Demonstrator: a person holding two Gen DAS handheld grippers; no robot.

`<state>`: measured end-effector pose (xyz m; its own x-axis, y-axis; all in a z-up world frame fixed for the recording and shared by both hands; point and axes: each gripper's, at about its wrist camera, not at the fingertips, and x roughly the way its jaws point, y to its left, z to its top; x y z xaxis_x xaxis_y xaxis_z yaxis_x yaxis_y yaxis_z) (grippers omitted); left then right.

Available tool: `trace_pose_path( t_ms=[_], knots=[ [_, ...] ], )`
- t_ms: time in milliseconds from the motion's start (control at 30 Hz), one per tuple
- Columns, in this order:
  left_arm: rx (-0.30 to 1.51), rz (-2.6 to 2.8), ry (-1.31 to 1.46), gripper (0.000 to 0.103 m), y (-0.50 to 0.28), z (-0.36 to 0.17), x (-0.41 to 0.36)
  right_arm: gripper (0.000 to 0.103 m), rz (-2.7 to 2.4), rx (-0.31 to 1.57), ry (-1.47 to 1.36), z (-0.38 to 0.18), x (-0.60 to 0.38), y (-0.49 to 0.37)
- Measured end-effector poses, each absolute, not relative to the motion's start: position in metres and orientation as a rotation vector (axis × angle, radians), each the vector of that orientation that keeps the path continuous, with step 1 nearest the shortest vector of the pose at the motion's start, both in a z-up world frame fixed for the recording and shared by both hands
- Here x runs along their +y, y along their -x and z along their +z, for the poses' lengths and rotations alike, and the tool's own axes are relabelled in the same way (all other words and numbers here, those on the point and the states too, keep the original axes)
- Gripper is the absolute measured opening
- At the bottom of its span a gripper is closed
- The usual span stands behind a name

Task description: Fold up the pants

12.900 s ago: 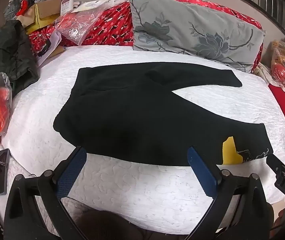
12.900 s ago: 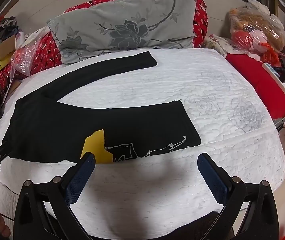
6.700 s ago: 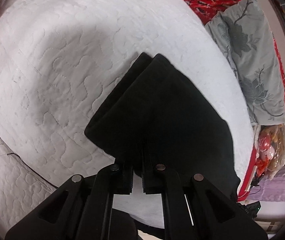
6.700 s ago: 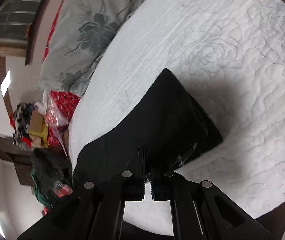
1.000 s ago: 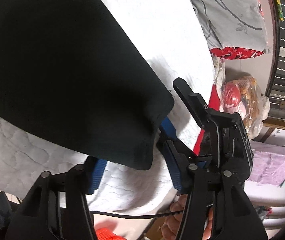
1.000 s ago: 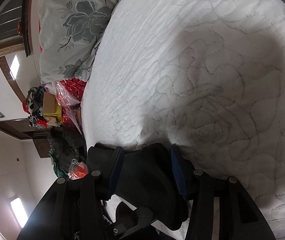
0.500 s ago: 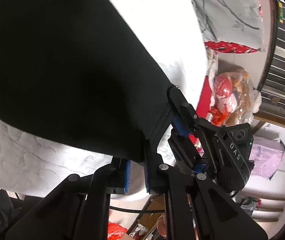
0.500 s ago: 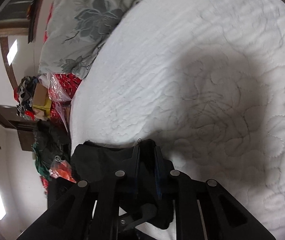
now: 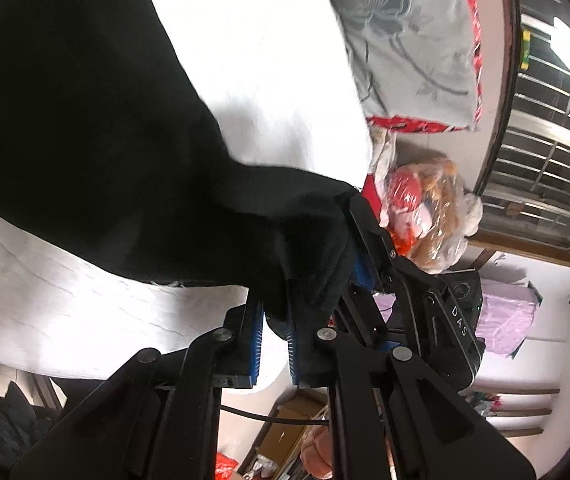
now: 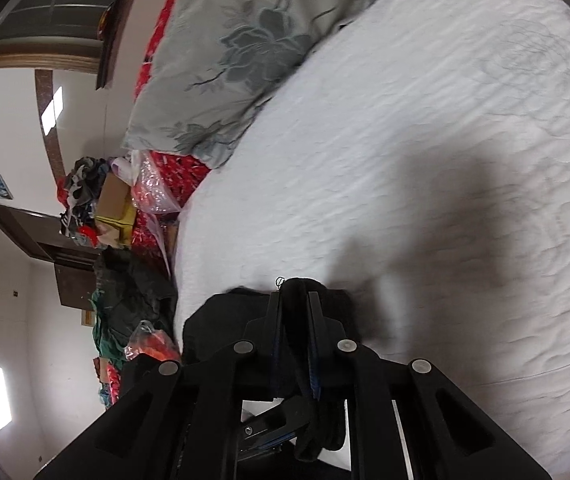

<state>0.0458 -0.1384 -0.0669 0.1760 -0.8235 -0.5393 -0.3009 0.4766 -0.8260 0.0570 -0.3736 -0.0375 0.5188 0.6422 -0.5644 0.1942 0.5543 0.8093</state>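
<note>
the black pants (image 9: 85, 128) lie on the white bed (image 10: 425, 152), below the grey flower pillow (image 10: 253, 48). the left gripper (image 9: 273, 316) is pinched tight on their end. the right gripper (image 10: 293, 320) pinches the same end, just beside it.

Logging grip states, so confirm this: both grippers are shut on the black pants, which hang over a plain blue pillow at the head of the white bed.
Wrong on the pillow. Both the left gripper and the right gripper are shut on the black pants above the white bed, but the pillow is grey with a flower pattern, as the right wrist view shows.
</note>
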Motion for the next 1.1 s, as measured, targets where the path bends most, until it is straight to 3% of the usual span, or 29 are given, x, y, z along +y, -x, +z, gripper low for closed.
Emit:
trace_pose_path(
  t_ms=[367,667,933,1033,1100],
  knots=[
    [1.324,-0.431,1.209,0.008,-0.055,-0.07,-0.059,0.01,0.392,1.063,-0.962,-0.025,-0.291,-0.085],
    [1.292,-0.306,1.296,0.008,-0.067,-0.094,0.014,0.011,0.407,1.148,-0.926,-0.047,-0.204,-0.118],
    [1.239,-0.194,1.202,0.008,-0.074,-0.091,0.071,0.015,0.394,1.272,-0.802,-0.067,-0.147,-0.128],
    [1.243,-0.224,1.137,0.015,-0.076,-0.084,0.079,0.019,0.422,1.203,-0.844,-0.047,-0.16,-0.116],
    [1.251,-0.254,1.083,0.031,-0.075,-0.081,0.081,0.03,0.44,1.15,-0.895,-0.034,-0.178,-0.102]
  ],
)
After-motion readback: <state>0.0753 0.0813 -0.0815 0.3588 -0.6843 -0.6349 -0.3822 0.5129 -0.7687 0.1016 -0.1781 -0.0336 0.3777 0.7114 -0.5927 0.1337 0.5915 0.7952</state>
